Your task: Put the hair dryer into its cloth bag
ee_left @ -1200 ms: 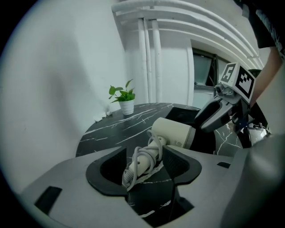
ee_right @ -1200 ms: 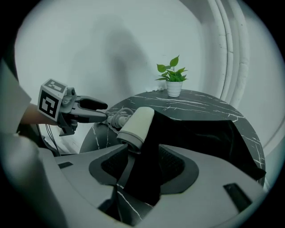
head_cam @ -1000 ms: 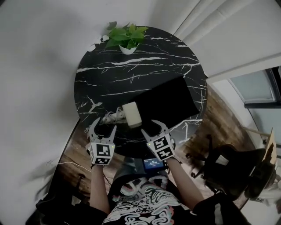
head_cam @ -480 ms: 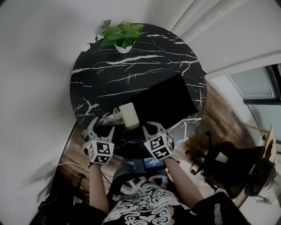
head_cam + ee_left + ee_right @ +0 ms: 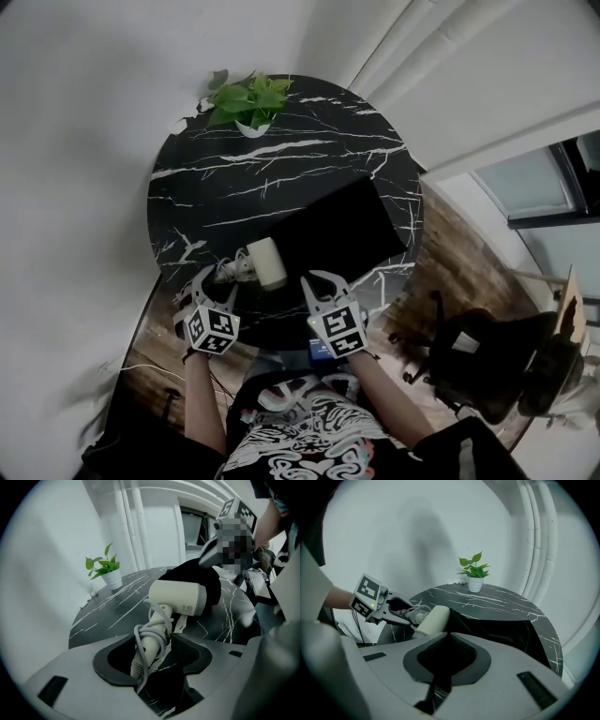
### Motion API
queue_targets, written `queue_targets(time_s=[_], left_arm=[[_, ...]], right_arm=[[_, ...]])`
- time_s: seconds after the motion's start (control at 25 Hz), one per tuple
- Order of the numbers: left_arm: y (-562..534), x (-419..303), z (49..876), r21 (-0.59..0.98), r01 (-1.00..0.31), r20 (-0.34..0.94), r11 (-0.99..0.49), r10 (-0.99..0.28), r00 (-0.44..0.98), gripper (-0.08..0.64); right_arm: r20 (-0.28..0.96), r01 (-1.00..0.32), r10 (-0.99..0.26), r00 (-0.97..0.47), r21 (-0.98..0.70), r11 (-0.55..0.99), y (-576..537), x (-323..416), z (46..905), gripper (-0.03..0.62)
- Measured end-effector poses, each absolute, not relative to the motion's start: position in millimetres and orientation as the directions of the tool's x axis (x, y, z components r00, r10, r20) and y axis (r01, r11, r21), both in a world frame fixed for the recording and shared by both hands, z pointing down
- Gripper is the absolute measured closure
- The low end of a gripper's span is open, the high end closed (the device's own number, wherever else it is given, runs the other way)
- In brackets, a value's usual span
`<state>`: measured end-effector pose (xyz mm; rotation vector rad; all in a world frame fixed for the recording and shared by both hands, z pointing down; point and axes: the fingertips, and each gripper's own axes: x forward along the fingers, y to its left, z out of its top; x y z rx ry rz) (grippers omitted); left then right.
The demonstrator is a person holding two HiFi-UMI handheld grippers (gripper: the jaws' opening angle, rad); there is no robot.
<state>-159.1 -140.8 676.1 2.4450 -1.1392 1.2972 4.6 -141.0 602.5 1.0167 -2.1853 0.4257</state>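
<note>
A cream hair dryer [image 5: 265,264] lies at the near edge of the round black marble table [image 5: 216,187], its cord wound round the handle. Its head rests against the black cloth bag [image 5: 337,230]. My left gripper [image 5: 217,278] is open around the corded handle [image 5: 152,641]; its jaws have just been closing, and the pads stand close beside the handle. My right gripper [image 5: 322,277] is shut on the bag's near edge [image 5: 487,625], and the cloth rises to its tips [image 5: 449,637]. The right gripper view shows the left gripper [image 5: 401,610] at the dryer [image 5: 433,619].
A small potted plant [image 5: 246,98] stands at the table's far edge. White wall and curtain lie beyond. A dark chair [image 5: 487,361] sits on the wooden floor to the right. My body is close against the table's near edge.
The right gripper's jaws went from wide open to shut at the bag's near edge, and it rose a little. The left gripper sank around the dryer's handle and its jaws narrowed.
</note>
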Motion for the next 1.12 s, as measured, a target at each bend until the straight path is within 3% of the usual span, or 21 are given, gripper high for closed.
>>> queue_targets(time_s=[0.92,1.0,1.08,1.12], left_arm=[[-136,-107,663,-0.056,-0.634,0.714,-0.771,-0.475,0.514,0.373],[-136,-103,653,0.013,-0.666,0.673,-0.746,-0.486,0.557,0.397],[-141,-101,639,0.099,-0.713,0.607,-0.694,-0.525,0.596,0.514],[-145,-100,634,0.121,-0.729,0.587,-0.673,-0.544,0.600,0.526]], right_arm=[[0.728,-0.757,-0.517,-0.451,-0.005,0.653,-142,7,596,0.566],[0.721,-0.761,-0.526,-0.452,-0.003,0.649,-141,7,593,0.566],[0.715,-0.767,-0.534,-0.452,-0.006,0.642,-141,8,589,0.566],[0.713,-0.770,-0.536,-0.452,-0.009,0.638,-141,9,588,0.566]])
